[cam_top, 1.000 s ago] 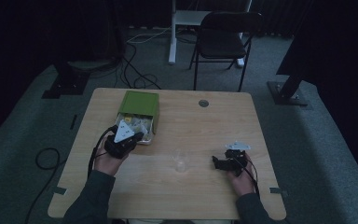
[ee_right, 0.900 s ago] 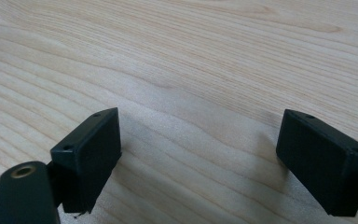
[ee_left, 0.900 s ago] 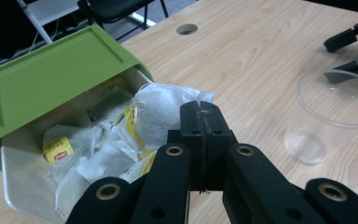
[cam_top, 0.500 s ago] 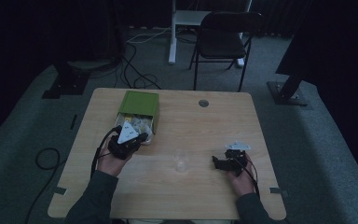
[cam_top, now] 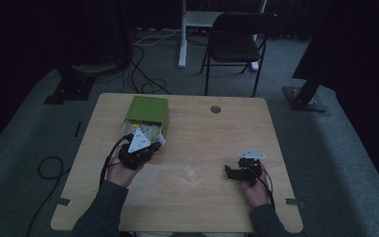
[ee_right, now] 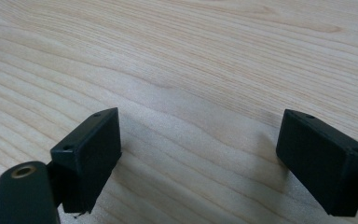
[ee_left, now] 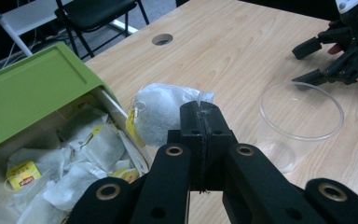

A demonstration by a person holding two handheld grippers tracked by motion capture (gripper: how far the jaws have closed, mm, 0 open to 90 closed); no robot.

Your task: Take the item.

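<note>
My left gripper (ee_left: 200, 112) is shut on the edge of a white tea bag (ee_left: 161, 114) with a yellow tag, held just above the table beside the open green box (ee_left: 28, 93). Several more tea bags lie in that box. From above, the left gripper (cam_top: 153, 146) sits at the box's (cam_top: 148, 109) open front. A clear plastic cup (cam_top: 191, 170) stands upright on the table between my hands, and it also appears to the right in the left gripper view as the cup (ee_left: 303, 112). My right gripper (ee_right: 198, 158) is open over bare wood, right of the cup (cam_top: 229, 172).
The wooden table (cam_top: 276, 148) has a round cable hole (cam_top: 215, 109) near its far edge. A black chair (cam_top: 237, 29) stands beyond the table. Cables lie on the carpet at the left (cam_top: 44, 168).
My left gripper has shifted slightly right from the box's opening, with the tea bag in it. The right gripper has stayed put.
</note>
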